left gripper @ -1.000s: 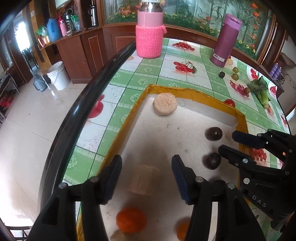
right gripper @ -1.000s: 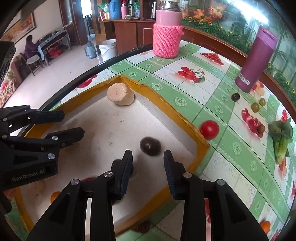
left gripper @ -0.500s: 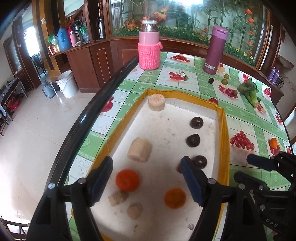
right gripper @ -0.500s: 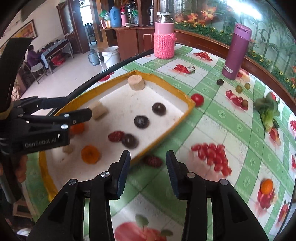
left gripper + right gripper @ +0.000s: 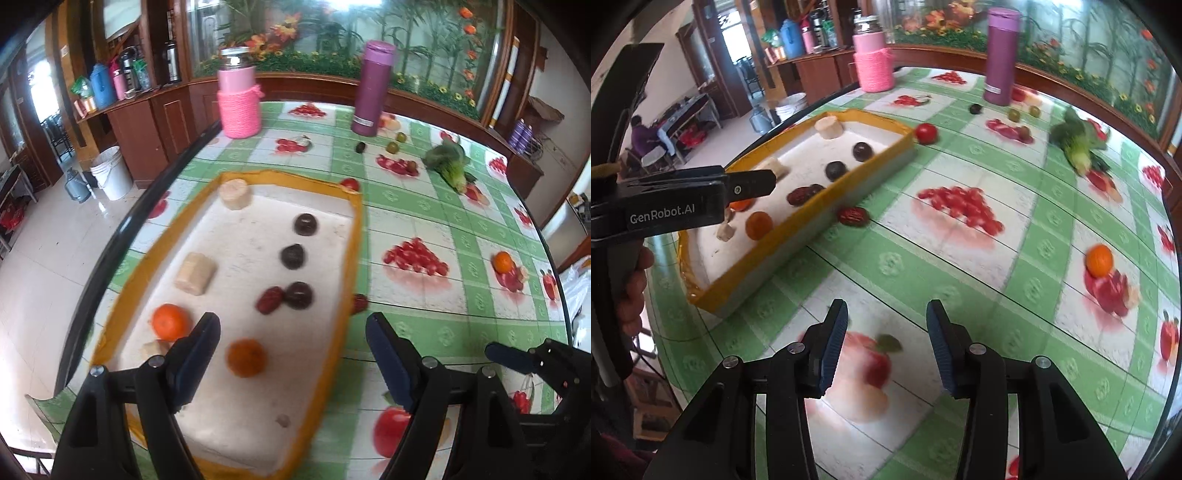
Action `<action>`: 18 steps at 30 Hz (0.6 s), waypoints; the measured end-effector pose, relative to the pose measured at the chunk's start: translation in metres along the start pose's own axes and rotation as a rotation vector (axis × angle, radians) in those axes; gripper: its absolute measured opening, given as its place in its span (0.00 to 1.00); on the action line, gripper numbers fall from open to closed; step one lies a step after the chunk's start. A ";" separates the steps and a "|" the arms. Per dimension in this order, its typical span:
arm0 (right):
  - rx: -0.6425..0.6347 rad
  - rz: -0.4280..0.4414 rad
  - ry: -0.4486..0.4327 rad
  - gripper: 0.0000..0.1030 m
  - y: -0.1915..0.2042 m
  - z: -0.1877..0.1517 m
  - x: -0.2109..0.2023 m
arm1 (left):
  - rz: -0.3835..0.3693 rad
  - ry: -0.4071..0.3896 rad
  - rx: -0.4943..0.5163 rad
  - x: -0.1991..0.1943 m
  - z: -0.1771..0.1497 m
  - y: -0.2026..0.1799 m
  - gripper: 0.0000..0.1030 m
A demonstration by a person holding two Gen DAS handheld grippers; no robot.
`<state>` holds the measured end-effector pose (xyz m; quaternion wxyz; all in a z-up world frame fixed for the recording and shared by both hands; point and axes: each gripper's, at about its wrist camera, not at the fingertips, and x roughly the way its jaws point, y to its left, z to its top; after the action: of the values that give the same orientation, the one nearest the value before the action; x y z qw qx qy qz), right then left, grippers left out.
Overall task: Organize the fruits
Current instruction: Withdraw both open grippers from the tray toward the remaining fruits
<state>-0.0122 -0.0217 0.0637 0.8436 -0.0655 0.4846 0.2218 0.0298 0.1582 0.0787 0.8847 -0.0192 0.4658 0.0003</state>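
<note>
A yellow-rimmed tray (image 5: pixel 354 236) holds two oranges (image 5: pixel 170 322), three dark round fruits (image 5: pixel 293 256), a red date (image 5: pixel 269 300) and beige cylinder pieces (image 5: pixel 195 273). My left gripper (image 5: pixel 290 332) hangs above the tray's near end. Its jaws are opening wide and grip nothing. My right gripper (image 5: pixel 886 314) is over the bare tablecloth to the right of the tray (image 5: pixel 820 210). Its jaws are also opening, with nothing between them. Outside the tray lie a second red date (image 5: pixel 853 217), a tomato (image 5: pixel 926 133) and an orange (image 5: pixel 1100 259).
A pink knitted jar (image 5: pixel 238 107) and a purple flask (image 5: pixel 371 88) stand at the table's far side, with small dark and green fruits (image 5: pixel 1014 114) beside the flask. A leafy green vegetable (image 5: pixel 1076 146) lies far right. The table's dark edge (image 5: pixel 122 229) runs along the left.
Both grippers have drawn back from the tray and their jaws have widened. The beige piece that stood between the left jaws now lies in the tray. The right gripper has moved out over the tablecloth.
</note>
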 end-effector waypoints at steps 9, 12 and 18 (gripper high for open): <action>0.184 -0.123 -0.030 0.43 -0.116 -0.023 -0.035 | -0.057 0.029 0.091 -0.002 -0.001 -0.071 0.81; 0.232 -0.179 -0.043 0.45 -0.158 -0.025 -0.044 | -0.062 0.035 0.123 -0.002 0.000 -0.094 0.81; 0.281 -0.242 -0.034 0.52 -0.230 -0.024 -0.035 | -0.077 0.063 0.170 0.005 0.006 -0.139 0.81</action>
<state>0.0542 -0.2453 0.0566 0.8730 -0.0009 0.4852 0.0497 0.0398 0.0195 0.0829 0.8674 0.0379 0.4906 -0.0738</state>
